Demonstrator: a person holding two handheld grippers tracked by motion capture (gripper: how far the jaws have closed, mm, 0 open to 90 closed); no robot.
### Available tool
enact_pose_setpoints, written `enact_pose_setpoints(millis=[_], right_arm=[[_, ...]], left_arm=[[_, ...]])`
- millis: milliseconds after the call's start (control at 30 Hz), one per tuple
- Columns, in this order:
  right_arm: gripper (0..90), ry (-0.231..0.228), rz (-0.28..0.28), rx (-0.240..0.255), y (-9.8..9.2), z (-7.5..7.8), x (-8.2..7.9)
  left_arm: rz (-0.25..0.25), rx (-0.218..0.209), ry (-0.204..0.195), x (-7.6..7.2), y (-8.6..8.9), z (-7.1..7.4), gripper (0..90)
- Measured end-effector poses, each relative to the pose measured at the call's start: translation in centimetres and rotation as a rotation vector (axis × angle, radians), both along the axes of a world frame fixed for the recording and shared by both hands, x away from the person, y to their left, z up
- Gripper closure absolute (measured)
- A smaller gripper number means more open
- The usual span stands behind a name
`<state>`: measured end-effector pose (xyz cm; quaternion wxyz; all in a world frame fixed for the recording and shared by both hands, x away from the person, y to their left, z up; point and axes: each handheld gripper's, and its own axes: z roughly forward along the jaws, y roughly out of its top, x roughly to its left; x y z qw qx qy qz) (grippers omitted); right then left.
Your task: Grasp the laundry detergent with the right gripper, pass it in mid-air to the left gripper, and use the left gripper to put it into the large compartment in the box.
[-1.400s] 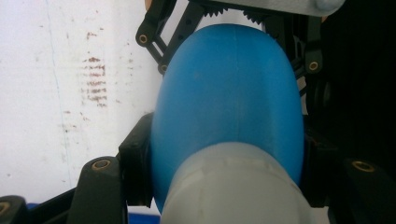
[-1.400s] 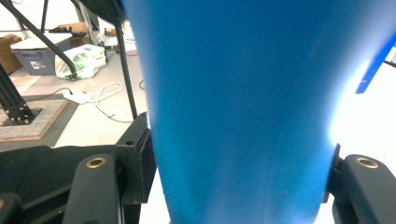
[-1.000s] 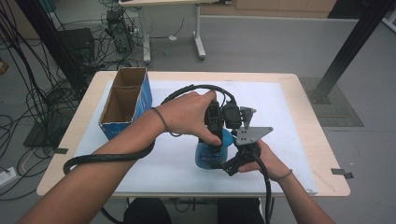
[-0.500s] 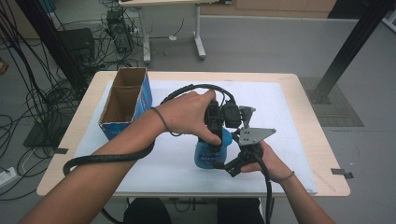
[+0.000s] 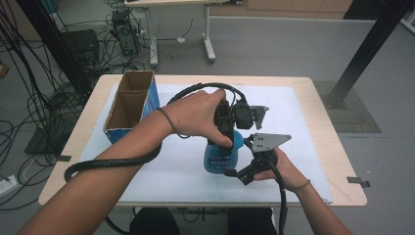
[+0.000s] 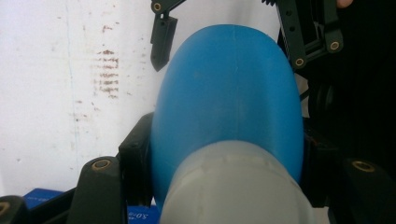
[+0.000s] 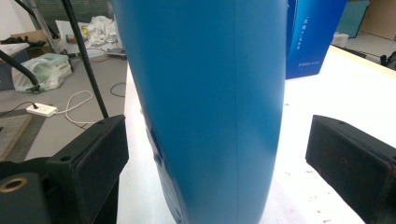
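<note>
Near the centre of the high view, a little right and below the middle, a blue bottle stands upright on the white sheet covering the table, and the left gripper comes down on it from above, its jaws clenched on the bottle's shoulders below the grey cap. The right gripper, at the bottle's lower right, has just been opening, and its jaws now stand released on either side of the blue body without pressing it. An open cardboard box sits at the upper left of the table, well apart from the bottle
</note>
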<state>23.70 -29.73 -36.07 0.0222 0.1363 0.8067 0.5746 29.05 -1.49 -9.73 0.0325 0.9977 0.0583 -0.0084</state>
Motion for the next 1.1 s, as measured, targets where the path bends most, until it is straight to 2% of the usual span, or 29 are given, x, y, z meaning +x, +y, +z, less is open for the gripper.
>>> enact_pose_setpoints(millis=[333, 633, 800, 967, 1100], right_arm=[[5.9, 0.009, -0.013, -0.001, -0.2, -0.1, -0.1], [6.0, 0.009, -0.027, -0.008, -0.3, -0.2, -0.3], [6.0, 0.016, -0.034, -0.007, -0.4, -0.3, -0.4], [6.2, 0.014, -0.037, -0.007, -0.4, -0.3, -0.4], [6.2, 0.016, -0.037, -0.005, -0.4, -0.3, -0.4]], left_arm=[[0.019, -0.018, -0.016, -0.2, 0.7, 1.9, 37.6], [0.041, -0.067, -0.027, 0.2, 1.9, 4.4, 37.6], [0.045, -0.065, -0.039, 0.2, 1.9, 5.4, 37.6], [0.071, -0.071, -0.028, 0.6, 2.2, 6.5, 37.6], [0.091, -0.066, -0.039, 0.8, 2.2, 7.7, 37.6]])
